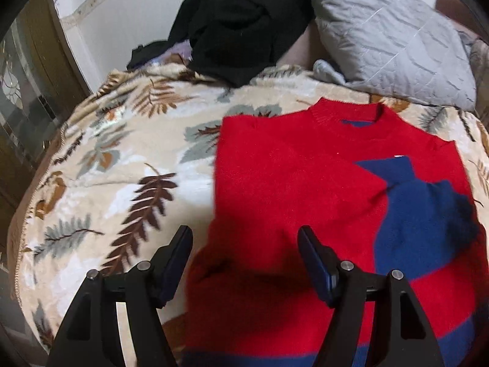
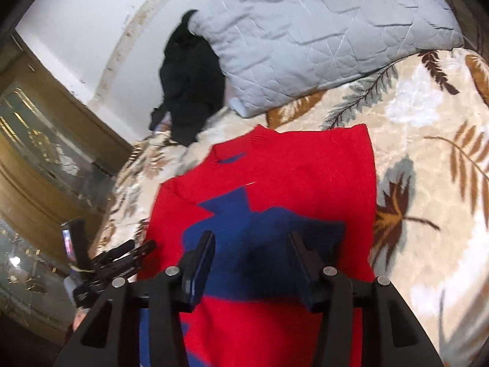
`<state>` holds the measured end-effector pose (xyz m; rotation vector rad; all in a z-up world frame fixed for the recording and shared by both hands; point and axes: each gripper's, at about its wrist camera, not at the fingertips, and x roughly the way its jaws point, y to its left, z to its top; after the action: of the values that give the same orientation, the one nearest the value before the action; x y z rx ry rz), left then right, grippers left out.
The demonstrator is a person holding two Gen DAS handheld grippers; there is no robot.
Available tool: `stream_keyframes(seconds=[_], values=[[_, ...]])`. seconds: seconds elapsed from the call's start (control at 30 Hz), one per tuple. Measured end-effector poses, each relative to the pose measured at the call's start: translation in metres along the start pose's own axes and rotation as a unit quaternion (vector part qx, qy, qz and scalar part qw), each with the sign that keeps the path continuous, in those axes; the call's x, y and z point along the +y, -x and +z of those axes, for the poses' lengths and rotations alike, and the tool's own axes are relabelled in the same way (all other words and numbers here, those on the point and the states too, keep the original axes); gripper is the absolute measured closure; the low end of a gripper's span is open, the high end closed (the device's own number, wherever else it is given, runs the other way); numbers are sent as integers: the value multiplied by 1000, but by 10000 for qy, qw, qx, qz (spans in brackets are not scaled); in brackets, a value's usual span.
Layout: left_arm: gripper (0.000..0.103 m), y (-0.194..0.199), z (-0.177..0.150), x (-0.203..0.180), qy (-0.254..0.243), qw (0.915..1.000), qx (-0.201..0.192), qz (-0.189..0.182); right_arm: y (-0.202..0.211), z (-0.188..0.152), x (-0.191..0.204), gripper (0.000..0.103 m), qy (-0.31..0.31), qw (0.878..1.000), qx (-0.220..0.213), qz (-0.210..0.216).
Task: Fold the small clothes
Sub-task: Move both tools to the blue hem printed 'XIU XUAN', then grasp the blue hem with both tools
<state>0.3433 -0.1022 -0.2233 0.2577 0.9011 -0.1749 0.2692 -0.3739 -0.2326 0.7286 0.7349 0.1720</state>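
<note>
left gripper [image 1: 244, 246] and right gripper [image 2: 250, 249]: jaws apart, nothing between, both above the red-and-blue sweater [image 1: 305, 183]. sweater lies flat, sides folded in, on leaf-print blanket [image 1: 122, 159]. beyond: grey pillow [image 1: 382, 36], black garment heap [image 1: 244, 21], possibly a jacket.

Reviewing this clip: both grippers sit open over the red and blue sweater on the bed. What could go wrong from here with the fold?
1. The red sweater lies on a plush leaf-print blanket; a low pinch by the left gripper may catch blanket pile too.
2. The folded blue sleeve lies loose under the right gripper; dragging could undo it.
3. The black garment pile and grey pillow crowd the collar end, limiting room.
</note>
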Motion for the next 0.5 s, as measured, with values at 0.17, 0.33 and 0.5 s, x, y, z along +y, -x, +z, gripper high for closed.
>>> stream_keyframes(seconds=[0.17,0.33,0.5], values=[[30,41,-34,31,50,9996,-186,-227,54,-31,4,47,101,9999,-49,64],[28,74,-93,64,38,9969,186,-768,101,-93,-9,41,-98,9993,356,55],[28,96,-152,87,67,9898,605,-1291,129,-158,-30,41,-497,9946,908,84]])
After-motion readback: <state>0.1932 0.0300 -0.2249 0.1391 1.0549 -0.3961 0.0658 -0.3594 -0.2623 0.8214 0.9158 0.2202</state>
